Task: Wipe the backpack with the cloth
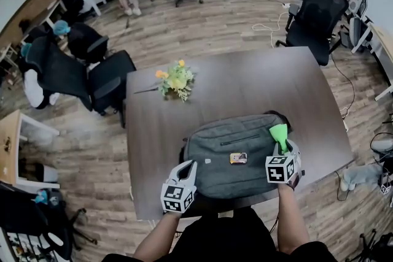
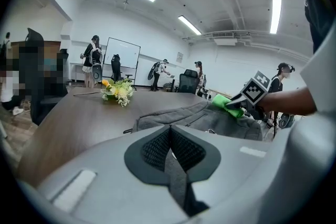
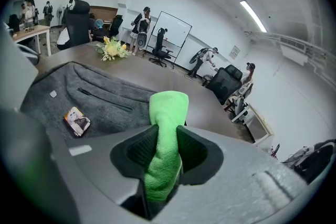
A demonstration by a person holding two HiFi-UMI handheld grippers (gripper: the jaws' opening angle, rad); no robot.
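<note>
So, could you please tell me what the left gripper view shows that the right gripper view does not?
Only the left gripper view: the left hand-held gripper, jaws closed together with nothing between them, and the right hand-held gripper seen from outside with its marker cube, holding the green cloth at the grey backpack. Only the right gripper view: the cloth pinched between that gripper's own jaws, and a small picture card lying on the backpack's front. Both: the backpack, the flowers and the brown table.
</note>
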